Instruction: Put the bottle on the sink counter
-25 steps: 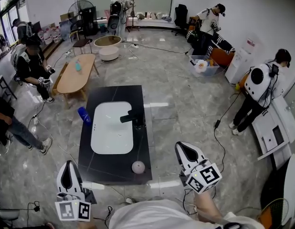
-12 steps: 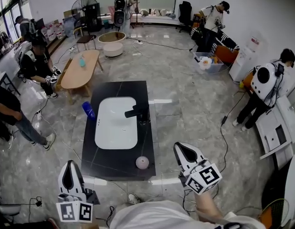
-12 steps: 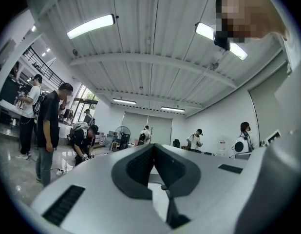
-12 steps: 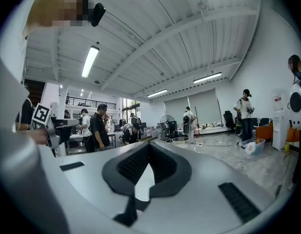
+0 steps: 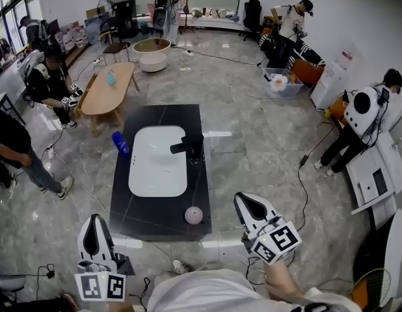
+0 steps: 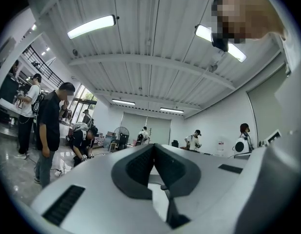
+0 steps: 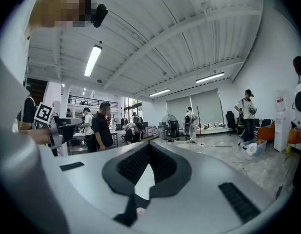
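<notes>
Now, blue bottle [image 5: 121, 143]: left of centre in the head view, tilted at the left edge of the black sink counter [image 5: 159, 223]; whether it rests on the floor or on that edge cannot be told.
Handling: likely light, stiff plastic with a smooth, rounded wall, so apt to slip or roll; how full it is cannot be seen.
Where to hold: probably across the middle of the body, squeezed squarely, rather than at an end.
Left gripper [image 5: 93, 221]: lower left, jaws closed together on nothing.
Right gripper [image 5: 244, 199]: lower right, jaws closed and empty, well apart from the bottle.
Landing room: bare dark top around the white basin [image 5: 157, 164], near the pink ball [image 5: 193, 215].
</notes>
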`<state>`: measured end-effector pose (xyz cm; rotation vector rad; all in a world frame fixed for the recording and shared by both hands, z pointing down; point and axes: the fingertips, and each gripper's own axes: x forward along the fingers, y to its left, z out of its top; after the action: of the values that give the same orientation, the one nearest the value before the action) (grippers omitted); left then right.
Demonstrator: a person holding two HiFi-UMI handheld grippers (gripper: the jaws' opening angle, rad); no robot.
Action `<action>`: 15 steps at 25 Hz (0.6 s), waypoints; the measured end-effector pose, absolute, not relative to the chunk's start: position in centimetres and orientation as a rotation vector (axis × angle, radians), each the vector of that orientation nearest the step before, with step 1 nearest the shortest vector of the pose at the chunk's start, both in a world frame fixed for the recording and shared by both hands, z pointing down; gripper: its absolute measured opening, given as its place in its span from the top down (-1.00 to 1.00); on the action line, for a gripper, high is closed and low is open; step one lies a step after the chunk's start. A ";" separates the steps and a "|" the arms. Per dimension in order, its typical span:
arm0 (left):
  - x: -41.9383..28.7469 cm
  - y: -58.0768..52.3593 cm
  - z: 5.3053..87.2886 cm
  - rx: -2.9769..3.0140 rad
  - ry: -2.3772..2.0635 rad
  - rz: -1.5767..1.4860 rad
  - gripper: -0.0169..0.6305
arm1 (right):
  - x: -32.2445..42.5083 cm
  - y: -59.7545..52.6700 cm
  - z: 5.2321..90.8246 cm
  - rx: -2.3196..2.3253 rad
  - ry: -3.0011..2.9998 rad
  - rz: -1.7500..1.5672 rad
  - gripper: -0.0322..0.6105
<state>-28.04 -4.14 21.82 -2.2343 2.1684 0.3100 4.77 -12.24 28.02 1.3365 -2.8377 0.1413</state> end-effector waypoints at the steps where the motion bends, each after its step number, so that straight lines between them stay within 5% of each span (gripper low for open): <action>1: -28.1 -4.2 21.9 -2.237 2.168 0.313 0.91 | 4.8 -12.2 28.0 1.337 -2.835 0.140 0.87; 15: -28.5 -4.1 23.5 -2.255 2.188 0.321 0.91 | 2.6 -11.8 28.6 1.262 -2.870 0.130 0.87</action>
<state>-28.46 -4.05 23.51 -2.2551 2.1878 0.3210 2.58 -11.75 28.61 1.2618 -2.8698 0.1300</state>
